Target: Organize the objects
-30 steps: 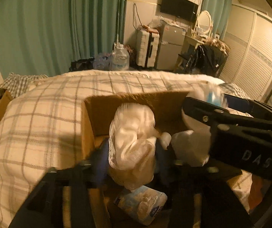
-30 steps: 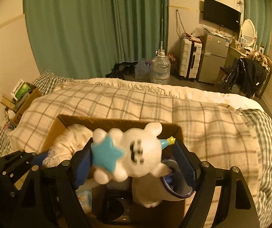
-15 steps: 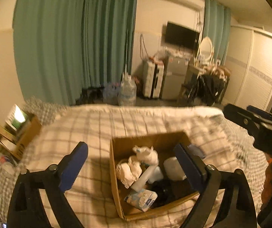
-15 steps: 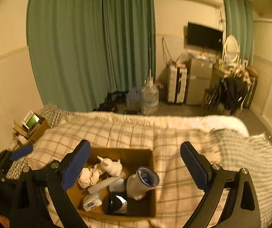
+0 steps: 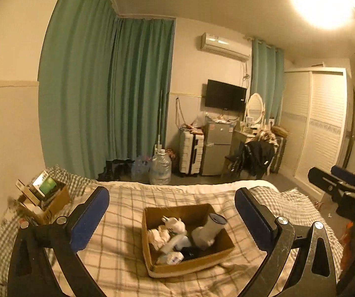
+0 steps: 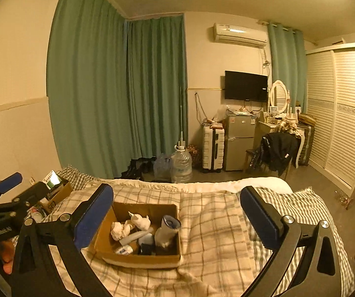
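A cardboard box (image 5: pixel 194 263) sits on the plaid bedspread (image 5: pixel 120 252); it also shows in the right wrist view (image 6: pixel 138 259). Inside lie a white plush toy (image 5: pixel 175 224), a crumpled white cloth (image 5: pixel 159 236), an upturned grey-white cup-like object (image 5: pixel 208 230) and a small packet (image 5: pixel 171 257). My left gripper (image 5: pixel 172 216) is open and empty, held well above and back from the box. My right gripper (image 6: pixel 177 212) is open and empty, also high above it. The toy (image 6: pixel 140 220) and cup-like object (image 6: pixel 167 231) show in the right wrist view.
A second cardboard box (image 5: pixel 46 195) with books stands at the bed's left edge. Beyond the bed are a large water bottle (image 5: pixel 160 168), a white suitcase (image 5: pixel 191 152), a small fridge (image 5: pixel 217 146), a chair with a black jacket (image 5: pixel 258 156), green curtains and a white wardrobe (image 6: pixel 338 113).
A second ago each gripper was shut on an item over the box, left on white cloth, right on the plush toy. Both opened, dropped them in and pulled up and back.
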The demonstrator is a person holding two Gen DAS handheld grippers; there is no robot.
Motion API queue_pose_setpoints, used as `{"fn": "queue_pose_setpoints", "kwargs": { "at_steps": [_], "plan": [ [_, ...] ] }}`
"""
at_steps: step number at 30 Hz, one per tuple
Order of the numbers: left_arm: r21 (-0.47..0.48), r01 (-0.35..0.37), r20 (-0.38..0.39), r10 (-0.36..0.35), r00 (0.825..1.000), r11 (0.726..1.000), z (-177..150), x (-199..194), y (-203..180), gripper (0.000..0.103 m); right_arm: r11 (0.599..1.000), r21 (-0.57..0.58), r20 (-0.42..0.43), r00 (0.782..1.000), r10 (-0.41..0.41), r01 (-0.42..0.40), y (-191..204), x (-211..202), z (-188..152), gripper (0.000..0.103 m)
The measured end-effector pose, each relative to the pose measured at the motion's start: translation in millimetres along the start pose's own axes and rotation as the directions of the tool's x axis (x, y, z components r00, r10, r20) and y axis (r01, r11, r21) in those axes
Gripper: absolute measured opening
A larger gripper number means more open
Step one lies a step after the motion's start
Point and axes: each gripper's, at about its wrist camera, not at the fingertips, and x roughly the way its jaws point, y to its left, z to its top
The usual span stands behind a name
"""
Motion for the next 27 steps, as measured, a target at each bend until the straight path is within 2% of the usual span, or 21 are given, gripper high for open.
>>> {"fn": "queue_pose_setpoints", "kwargs": {
  "at_steps": [6, 10, 13, 17, 27],
  "plan": [
    [0.026, -0.039, 0.008, 0.039, 0.999, 0.999, -47.9, -13.0, -4.0, 0.103, 0.998, 0.019, 0.005, 0.998, -0.056, 0.056, -10.0, -13.0, -56.0, 0.103],
    [0.011, -0.050, -0.023, 0.050, 0.998, 0.999, -91.9, -4.7, -2.4, 0.103, 0.994, 0.013, 0.026, 0.994, -0.110, 0.110, -14.3, -9.3, -99.0, 0.103],
    [0.044, -0.080, -0.052, 0.083, 0.995, 0.996, -114.6, 3.8, -3.7, 0.103, 0.993, 0.006, 0.021, 0.992, -0.121, 0.120, -17.4, 0.8, -122.4, 0.103],
    [0.046, -0.100, -0.087, 0.103, 0.991, 0.994, -126.8, 12.0, -4.0, 0.103, 0.992, -0.004, -0.019, 0.992, -0.123, 0.123, -19.6, 16.7, -132.8, 0.103],
    [0.038, -0.095, -0.084, 0.098, 0.992, 0.995, -128.2, 9.4, -1.5, 0.103, 0.994, -0.041, -0.011, 0.994, -0.105, 0.105, -10.6, 15.4, -136.4, 0.103]
  ]
}}
